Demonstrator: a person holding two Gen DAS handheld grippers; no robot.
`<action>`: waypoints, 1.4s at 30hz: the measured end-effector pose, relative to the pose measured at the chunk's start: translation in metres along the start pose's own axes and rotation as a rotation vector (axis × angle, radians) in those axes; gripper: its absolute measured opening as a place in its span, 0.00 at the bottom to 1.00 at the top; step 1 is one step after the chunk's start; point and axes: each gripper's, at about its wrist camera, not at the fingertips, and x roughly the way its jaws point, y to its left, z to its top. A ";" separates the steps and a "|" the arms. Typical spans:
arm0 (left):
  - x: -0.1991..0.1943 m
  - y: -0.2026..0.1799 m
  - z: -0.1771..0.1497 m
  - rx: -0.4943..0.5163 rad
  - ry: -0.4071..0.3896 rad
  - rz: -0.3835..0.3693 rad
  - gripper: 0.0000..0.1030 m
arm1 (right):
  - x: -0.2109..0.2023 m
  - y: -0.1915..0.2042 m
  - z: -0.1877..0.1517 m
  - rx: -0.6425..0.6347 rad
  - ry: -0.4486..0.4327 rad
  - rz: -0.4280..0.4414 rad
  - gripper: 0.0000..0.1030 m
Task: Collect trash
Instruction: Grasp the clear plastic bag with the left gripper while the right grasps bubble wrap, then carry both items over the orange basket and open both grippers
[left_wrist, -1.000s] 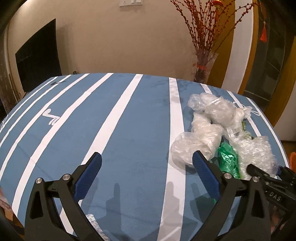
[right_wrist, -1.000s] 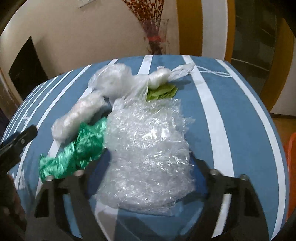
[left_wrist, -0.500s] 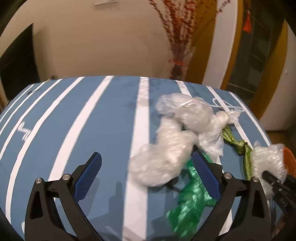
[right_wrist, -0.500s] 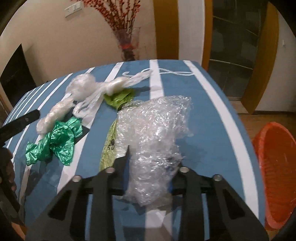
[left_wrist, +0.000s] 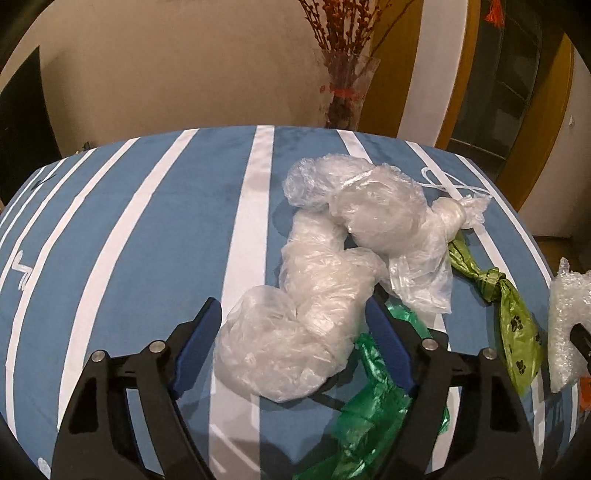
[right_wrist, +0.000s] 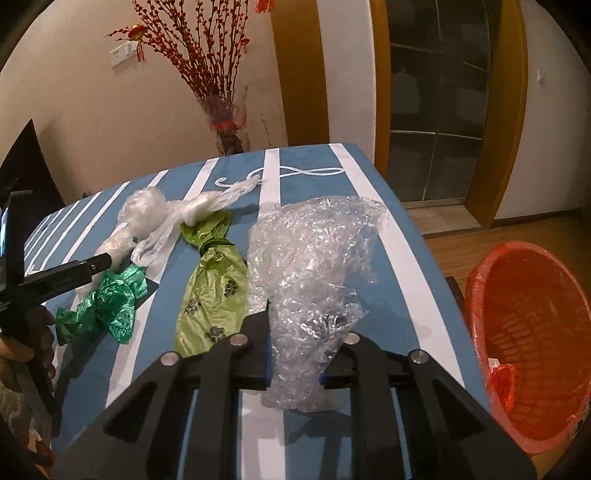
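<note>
The striped table (left_wrist: 155, 229) carries the trash; an orange bin (right_wrist: 532, 332) sits off its right edge, nearest the right tool (right_wrist: 295, 354), whose jaws are closing on crinkly bubble wrap (right_wrist: 314, 266). The left tool (left_wrist: 291, 332), closing, straddles a cloudy clear bag (left_wrist: 295, 325) lying lengthwise away from it.

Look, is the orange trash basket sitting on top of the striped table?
No, the orange trash basket stands on the wooden floor beside the striped table, lower than its edge.
</note>
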 end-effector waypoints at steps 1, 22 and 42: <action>0.003 -0.002 0.001 0.003 0.006 -0.001 0.74 | 0.000 0.000 -0.001 0.000 0.002 -0.001 0.17; -0.080 -0.005 -0.009 -0.008 -0.103 -0.065 0.36 | -0.046 -0.019 -0.009 0.025 -0.060 -0.017 0.17; -0.154 -0.157 -0.027 0.190 -0.164 -0.339 0.36 | -0.140 -0.092 -0.022 0.100 -0.211 -0.149 0.17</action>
